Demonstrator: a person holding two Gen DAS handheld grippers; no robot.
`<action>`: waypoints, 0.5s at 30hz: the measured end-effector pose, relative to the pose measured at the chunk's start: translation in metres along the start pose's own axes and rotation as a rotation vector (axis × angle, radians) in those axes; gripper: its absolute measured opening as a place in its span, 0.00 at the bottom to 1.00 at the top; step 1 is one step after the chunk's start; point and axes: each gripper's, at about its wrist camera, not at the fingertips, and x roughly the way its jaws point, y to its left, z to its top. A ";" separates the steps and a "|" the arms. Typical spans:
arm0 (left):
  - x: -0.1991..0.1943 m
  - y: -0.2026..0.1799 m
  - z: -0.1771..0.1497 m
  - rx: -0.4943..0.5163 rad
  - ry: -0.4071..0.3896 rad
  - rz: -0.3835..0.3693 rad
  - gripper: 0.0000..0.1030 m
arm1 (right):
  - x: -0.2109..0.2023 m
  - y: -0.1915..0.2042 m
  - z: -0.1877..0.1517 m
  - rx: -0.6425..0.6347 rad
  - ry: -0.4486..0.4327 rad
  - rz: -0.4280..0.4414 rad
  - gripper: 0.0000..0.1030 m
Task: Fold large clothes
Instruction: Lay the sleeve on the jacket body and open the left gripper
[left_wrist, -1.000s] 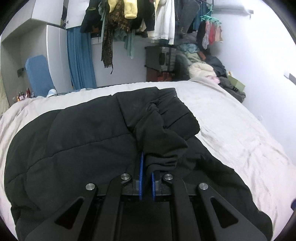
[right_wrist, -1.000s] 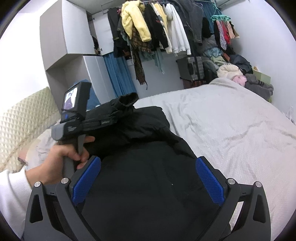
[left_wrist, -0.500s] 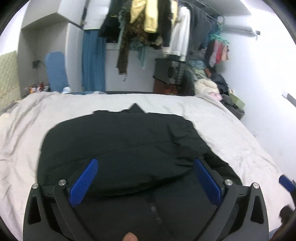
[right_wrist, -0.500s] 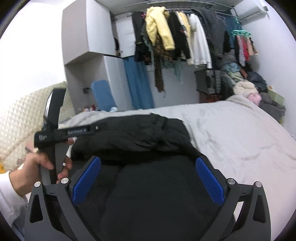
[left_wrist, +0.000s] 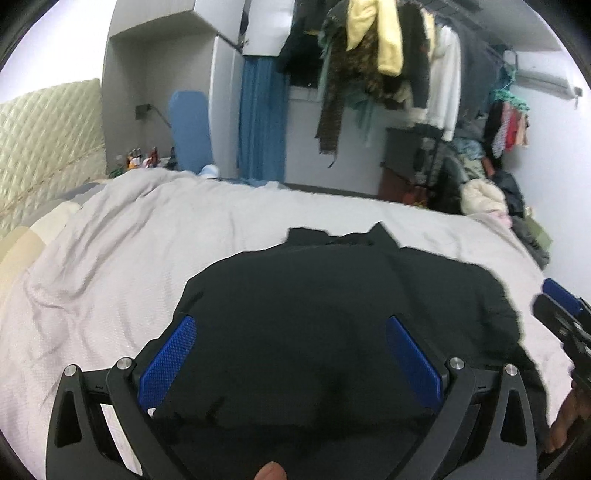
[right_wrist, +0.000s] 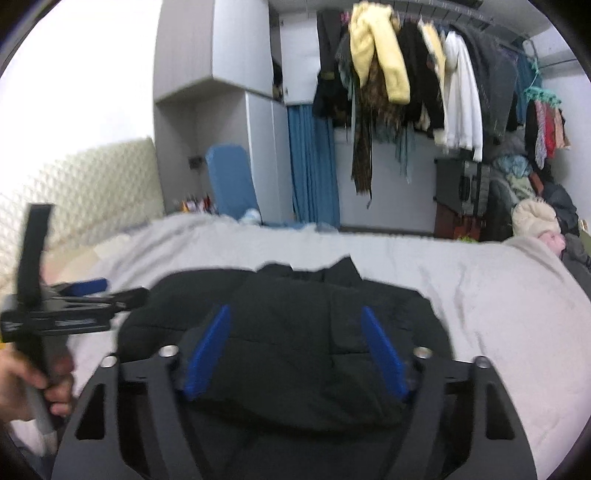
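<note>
A black padded jacket (left_wrist: 332, 295) lies folded in a compact heap on the pale grey bed (left_wrist: 147, 240). In the left wrist view my left gripper (left_wrist: 290, 325) hovers over its near part, open wide, with nothing between the blue pads. The right wrist view is blurred; my right gripper (right_wrist: 295, 312) is above the same jacket (right_wrist: 295, 288), its jaws closing but still apart, and no cloth is pinched between them. Each gripper also appears in the other's view: the left gripper (right_wrist: 85, 291) held by a hand at the left, and the right gripper (left_wrist: 557, 295) at the right edge.
A rail of hanging clothes (right_wrist: 406, 74) runs along the back wall. A heap of garments (right_wrist: 535, 221) sits at the bed's far right corner. A quilted headboard (left_wrist: 48, 129) stands at the left, with a blue chair (left_wrist: 188, 129) and grey cabinets behind it.
My left gripper let go of the jacket fold and opened wide. Both grippers drew back along the bed. The right jaws have narrowed. The jacket now lies folded over.
</note>
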 end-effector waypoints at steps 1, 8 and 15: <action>0.014 0.000 0.000 -0.004 0.009 0.009 1.00 | 0.017 -0.003 -0.004 0.007 0.022 -0.009 0.62; 0.094 -0.002 -0.009 0.020 0.047 0.041 1.00 | 0.098 -0.032 -0.027 0.032 0.102 -0.033 0.62; 0.136 -0.004 -0.014 0.029 0.063 0.042 1.00 | 0.132 -0.038 -0.040 0.014 0.113 -0.022 0.63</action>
